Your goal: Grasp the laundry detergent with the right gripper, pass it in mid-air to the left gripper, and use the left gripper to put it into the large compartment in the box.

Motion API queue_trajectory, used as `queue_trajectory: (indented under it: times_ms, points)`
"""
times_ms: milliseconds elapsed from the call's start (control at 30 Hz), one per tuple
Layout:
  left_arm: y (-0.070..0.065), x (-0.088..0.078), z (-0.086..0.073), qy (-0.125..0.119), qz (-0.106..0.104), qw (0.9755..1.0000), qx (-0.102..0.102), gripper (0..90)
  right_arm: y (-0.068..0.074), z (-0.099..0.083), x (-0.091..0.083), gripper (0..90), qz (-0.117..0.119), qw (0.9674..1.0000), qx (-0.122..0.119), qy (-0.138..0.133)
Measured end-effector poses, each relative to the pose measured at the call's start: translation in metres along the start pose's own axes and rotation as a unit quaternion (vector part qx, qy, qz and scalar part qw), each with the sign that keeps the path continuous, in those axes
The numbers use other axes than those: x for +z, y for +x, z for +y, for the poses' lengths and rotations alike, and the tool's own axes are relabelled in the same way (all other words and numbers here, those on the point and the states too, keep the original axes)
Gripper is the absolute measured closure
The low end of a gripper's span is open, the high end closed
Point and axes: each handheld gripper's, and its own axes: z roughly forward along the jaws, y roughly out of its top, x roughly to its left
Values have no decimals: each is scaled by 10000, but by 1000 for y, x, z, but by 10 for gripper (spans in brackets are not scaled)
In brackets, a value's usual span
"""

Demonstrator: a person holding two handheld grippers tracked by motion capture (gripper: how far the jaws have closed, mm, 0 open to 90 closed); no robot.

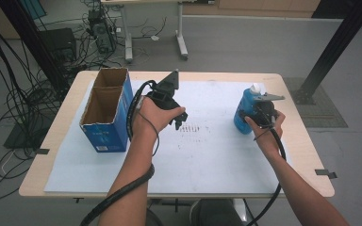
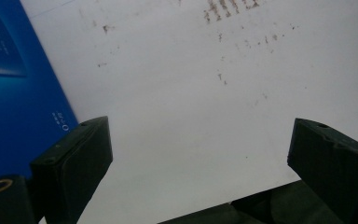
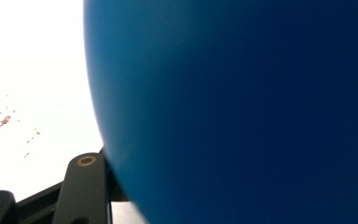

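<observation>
A blue bottle (image 1: pixel 245 104) with a white cap (image 1: pixel 256 87) stands upright at the right of the white mat (image 1: pixel 207 160). My right gripper (image 1: pixel 249 117) is at its side, shut on it. In the right gripper view the bottle's blue wall (image 3: pixel 237 102) presses close against the camera, beside one black finger (image 3: pixel 86 186). My left gripper (image 1: pixel 178 122) hangs over the middle of the mat, pointing down. Its jaws stand wide apart in the left gripper view (image 2: pixel 200 140), with bare mat between them.
An open blue cardboard box (image 1: pixel 106 113) stands upright at the left of the mat, just left of my left hand; its blue side (image 2: pixel 14 93) is near the left jaw. Dark smudges (image 1: pixel 195 128) mark the mat's middle. Cables and table legs lie on the floor beyond.
</observation>
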Motion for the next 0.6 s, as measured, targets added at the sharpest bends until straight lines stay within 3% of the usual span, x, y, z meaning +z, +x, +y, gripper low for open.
queue_trajectory:
  times_ms: [600]
  points:
    - [0,-4,-2,-11,1,10000,14,70,-1,0,0,403,47,10000,16,11]
